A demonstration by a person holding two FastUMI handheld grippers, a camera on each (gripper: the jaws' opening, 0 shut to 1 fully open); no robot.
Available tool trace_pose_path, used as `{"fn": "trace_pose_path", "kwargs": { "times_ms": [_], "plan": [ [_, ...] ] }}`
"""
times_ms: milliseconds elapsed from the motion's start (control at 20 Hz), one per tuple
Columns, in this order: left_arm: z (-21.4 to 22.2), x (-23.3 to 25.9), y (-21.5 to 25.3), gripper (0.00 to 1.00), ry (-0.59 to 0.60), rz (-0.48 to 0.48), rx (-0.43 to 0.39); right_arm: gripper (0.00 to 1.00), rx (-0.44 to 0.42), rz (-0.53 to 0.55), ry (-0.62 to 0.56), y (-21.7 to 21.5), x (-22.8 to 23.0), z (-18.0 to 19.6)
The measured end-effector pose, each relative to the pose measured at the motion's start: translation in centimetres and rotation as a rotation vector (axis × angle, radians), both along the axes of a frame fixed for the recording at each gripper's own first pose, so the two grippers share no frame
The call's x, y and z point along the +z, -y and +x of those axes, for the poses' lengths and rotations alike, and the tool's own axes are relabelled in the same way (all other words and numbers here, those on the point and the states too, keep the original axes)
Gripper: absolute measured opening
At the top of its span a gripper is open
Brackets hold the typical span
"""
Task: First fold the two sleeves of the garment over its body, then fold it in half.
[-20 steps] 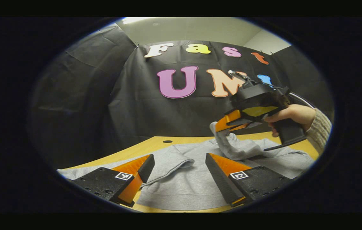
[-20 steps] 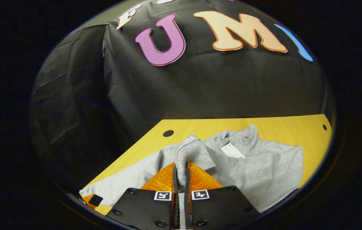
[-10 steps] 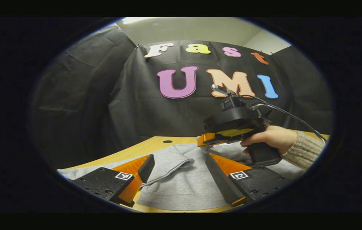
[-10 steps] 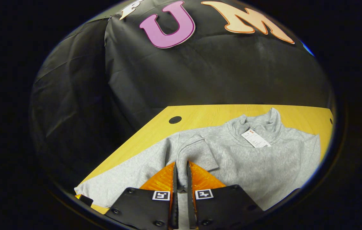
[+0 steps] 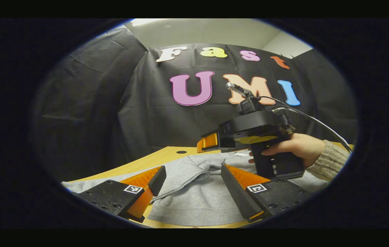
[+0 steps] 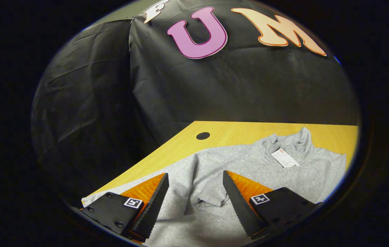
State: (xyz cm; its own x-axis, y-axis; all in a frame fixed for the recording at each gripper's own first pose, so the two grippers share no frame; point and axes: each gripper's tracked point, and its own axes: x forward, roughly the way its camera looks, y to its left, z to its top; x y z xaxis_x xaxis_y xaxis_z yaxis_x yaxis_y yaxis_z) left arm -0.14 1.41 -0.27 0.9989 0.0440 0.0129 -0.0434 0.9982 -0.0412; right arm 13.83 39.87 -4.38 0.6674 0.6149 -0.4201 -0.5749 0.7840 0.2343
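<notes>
The grey garment (image 6: 249, 171) lies flat on the wooden worktop (image 6: 235, 132), collar and tag toward the booth wall. One sleeve (image 6: 211, 192) is laid across its body, cuff resting just between your right tongs (image 6: 196, 190), which stand spread wide and grip nothing. Your left tongs (image 5: 189, 183) are also spread and empty, poised over the other sleeve (image 5: 184, 175) near the hem. Judging by this, the first sleeve fold looks done; the second comes next, so close the left tongs on that cuff and carry it inward. Bare worktop lies beyond the collar; on the left its edge runs close beside the fabric.
</notes>
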Motion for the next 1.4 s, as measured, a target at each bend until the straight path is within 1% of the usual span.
{"fn": "trace_pose_path", "kwargs": {
  "times_ms": [100, 250, 350, 450, 500, 550, 600, 700, 750, 800, 850, 900, 1000, 1050, 1100, 1150, 1200, 1300, 1350, 1400],
  "plan": [
    [-0.1, 0.0, 0.2, 0.94, -0.001, 0.001, -0.01, 0.98, -0.008, 0.012, 0.049, 1.6, 1.9, -0.3],
    [-0.2, -0.3, -0.6, 0.95, -0.02, 0.031, 0.017, 0.98, -0.043, 0.04, 0.126, 5.8, 5.4, -1.3],
    [-0.3, -0.6, -1.0, 0.95, -0.053, 0.067, 0.033, 0.98, -0.075, 0.046, 0.191, 9.3, 7.5, -2.4],
    [-0.6, -1.1, -2.4, 0.94, -0.101, 0.103, 0.051, 0.98, -0.124, 0.039, 0.281, 13.3, 9.4, -3.5],
    [-1.1, -1.7, -3.2, 0.98, -0.126, 0.115, 0.057, 0.97, -0.146, 0.041, 0.321, 15.1, 10.2, -4.2],
    [-1.6, -1.8, -4.0, 0.97, -0.145, 0.121, 0.066, 0.97, -0.166, 0.044, 0.344, 16.7, 10.7, -4.9],
    [-2.2, -1.8, -4.8, 0.94, -0.159, 0.124, 0.076, 0.97, -0.185, 0.044, 0.356, 18.3, 10.8, -5.7],
    [-3.2, -1.6, -6.7, 0.94, -0.186, 0.108, 0.107, 0.97, -0.214, 0.044, 0.363, 21.2, 10.7, -6.9],
    [-3.8, -1.5, -7.7, 0.98, -0.2, 0.093, 0.123, 0.97, -0.23, 0.052, 0.363, 22.4, 10.8, -7.5],
    [-4.2, -1.4, -8.8, 0.94, -0.214, 0.079, 0.141, 0.97, -0.241, 0.066, 0.362, 23.4, 11.1, -8.0],
    [-4.8, -1.4, -10.1, 0.94, -0.232, 0.071, 0.164, 0.97, -0.252, 0.08, 0.357, 24.4, 11.1, -8.5],
    [-5.3, -1.5, -11.6, 0.98, -0.244, 0.073, 0.191, 0.97, -0.266, 0.093, 0.356, 25.4, 11.0, -8.9],
    [-6.5, -1.6, -14.5, 0.9, -0.267, 0.07, 0.246, 0.97, -0.3, 0.094, 0.36, 27.6, 10.6, -9.4],
    [-7.0, -2.2, -15.7, 0.94, -0.289, 0.06, 0.264, 0.97, -0.317, 0.084, 0.371, 28.8, 10.4, -9.5],
    [-7.7, -3.1, -16.6, 0.94, -0.318, 0.048, 0.279, 0.97, -0.335, 0.068, 0.374, 29.9, 9.8, -9.6],
    [-8.4, -3.9, -17.4, 0.94, -0.349, 0.039, 0.296, 0.94, -0.351, 0.057, 0.375, 30.9, 9.4, -9.5],
    [-8.8, -4.9, -18.1, 0.94, -0.381, 0.031, 0.31, 0.97, -0.364, 0.051, 0.371, 31.7, 9.1, -9.6],
    [-9.4, -6.5, -19.3, 0.94, -0.429, 0.017, 0.34, 0.97, -0.386, 0.059, 0.37, 33.0, 8.7, -9.6],
    [-9.6, -7.0, -19.6, 0.94, -0.436, 0.009, 0.35, 0.94, -0.401, 0.066, 0.365, 33.6, 8.4, -9.3],
    [-9.8, -7.7, -19.9, 0.94, -0.444, -0.002, 0.36, 0.97, -0.412, 0.076, 0.362, 34.0, 8.1, -9.2]
  ]
}}
